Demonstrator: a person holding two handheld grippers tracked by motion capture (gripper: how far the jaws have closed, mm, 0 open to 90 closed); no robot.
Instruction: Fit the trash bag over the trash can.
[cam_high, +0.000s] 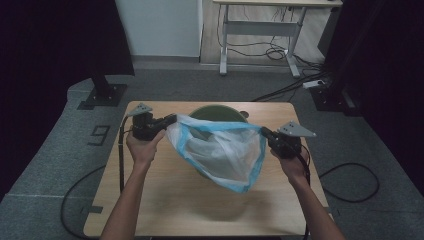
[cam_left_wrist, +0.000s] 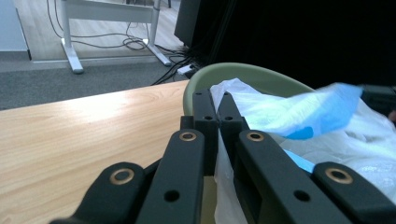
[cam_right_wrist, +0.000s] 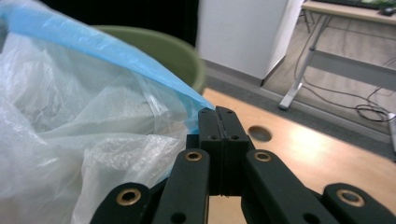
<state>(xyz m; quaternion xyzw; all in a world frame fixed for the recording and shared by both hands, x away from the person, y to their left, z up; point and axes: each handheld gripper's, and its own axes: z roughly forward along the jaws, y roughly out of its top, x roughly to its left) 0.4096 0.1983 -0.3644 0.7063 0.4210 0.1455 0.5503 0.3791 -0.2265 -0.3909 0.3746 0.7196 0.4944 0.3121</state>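
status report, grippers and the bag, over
Left gripper shut on plastic bag rim. Right gripper shut on opposite rim. Bag stretched open above green bin. Nothing in the way.

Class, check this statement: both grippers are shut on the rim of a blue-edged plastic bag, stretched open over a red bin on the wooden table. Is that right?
One detail is wrong: the bin is green, not red, as the high view shows. The rest holds: the left gripper and right gripper are shut on the rim of the blue-edged plastic bag, stretched open over it on the wooden table.

bag (cam_high: 220, 150) over bowl (cam_high: 210, 111) mid-table (cam_high: 165, 210), left gripper (cam_high: 170, 120) at its left edge, right gripper (cam_high: 264, 132) at its right
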